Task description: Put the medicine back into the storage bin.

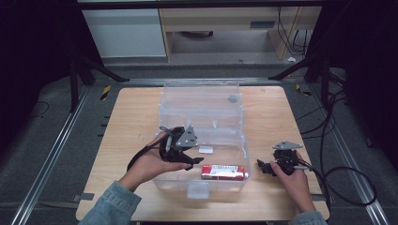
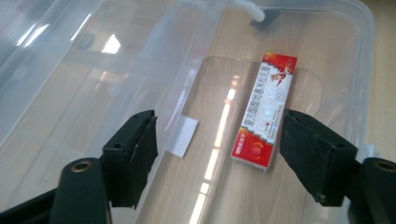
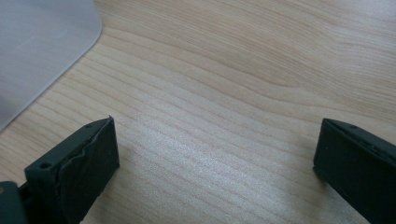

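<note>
Lying flat on the floor of the clear bin (image 1: 169, 105), the red box (image 1: 224, 172) rests near its front wall. The left gripper (image 1: 192, 161) hangs inside the bin above the box, jaws wide apart with nothing gripped. The right gripper (image 1: 263, 166) sits on the table (image 1: 131, 112) beside the bin, jaws wide and empty.

A light wooden table (image 1: 272, 117) sits in the middle. Black cables (image 1: 342, 183) curl on the dark floor (image 1: 51, 140) at 4 o'clock. A pale cabinet (image 1: 124, 33) stands at 11 o'clock.
</note>
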{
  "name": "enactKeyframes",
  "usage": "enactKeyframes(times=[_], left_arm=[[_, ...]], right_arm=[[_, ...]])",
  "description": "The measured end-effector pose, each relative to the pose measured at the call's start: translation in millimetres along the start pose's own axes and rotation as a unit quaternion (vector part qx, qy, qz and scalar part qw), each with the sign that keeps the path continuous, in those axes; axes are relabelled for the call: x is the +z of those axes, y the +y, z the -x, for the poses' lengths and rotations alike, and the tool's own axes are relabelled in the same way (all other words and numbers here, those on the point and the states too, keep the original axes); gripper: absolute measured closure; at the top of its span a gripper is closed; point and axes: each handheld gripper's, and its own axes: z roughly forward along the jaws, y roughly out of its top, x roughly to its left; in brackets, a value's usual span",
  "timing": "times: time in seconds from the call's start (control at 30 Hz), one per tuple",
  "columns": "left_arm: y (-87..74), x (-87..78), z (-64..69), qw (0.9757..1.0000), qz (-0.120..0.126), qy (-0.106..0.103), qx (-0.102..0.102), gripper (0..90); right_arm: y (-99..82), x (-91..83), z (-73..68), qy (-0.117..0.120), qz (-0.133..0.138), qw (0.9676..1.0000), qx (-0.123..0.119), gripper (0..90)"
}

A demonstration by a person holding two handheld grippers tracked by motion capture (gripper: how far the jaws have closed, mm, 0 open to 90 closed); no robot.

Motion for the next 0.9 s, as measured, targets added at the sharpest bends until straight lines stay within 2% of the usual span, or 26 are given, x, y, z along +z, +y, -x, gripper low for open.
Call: enactKeyframes(times=[0.3,0.43,0.63,0.7,0.73,0.77,0.83,0.9], left_arm=[[-25.2,-15.7,-4.1,0.9990,-0.006,0.032,-0.029,23.0],[-36.9,-22.0,-5.9,0.9975,-0.006,0.051,-0.049,21.0],[-50.5,-27.0,-0.9,0.9957,0.002,0.066,-0.065,19.3],[-55.6,-26.5,1.1,0.9953,-0.008,0.062,-0.073,18.0],[-56.9,-26.3,2.1,0.9953,-0.015,0.065,-0.071,18.1],[-57.5,-26.7,2.8,0.9954,-0.020,0.064,-0.069,18.2],[-57.6,-30.2,3.6,0.9952,-0.021,0.066,-0.069,18.2],[-57.7,-34.1,6.0,0.9950,-0.023,0.071,-0.066,17.7]], right_arm=[[0.4,0.4,0.9,0.004,0.000,1.0000,-0.004,0.4],[0.1,0.1,0.4,0.002,0.000,1.0000,-0.002,0.5],[-0.5,-0.8,-0.2,0.003,0.000,1.0000,-0.001,0.9],[0.4,-3.2,-0.6,0.005,0.001,1.0000,-0.002,11.3],[2.0,-6.0,-1.0,0.015,0.001,0.9999,-0.009,19.0],[7.7,-13.7,-2.4,0.026,0.011,0.9995,-0.015,18.0],[10.6,-17.0,-2.7,0.027,0.015,0.9994,-0.019,20.7],[22.0,-28.6,-3.9,0.018,0.020,0.9990,-0.036,24.6]])
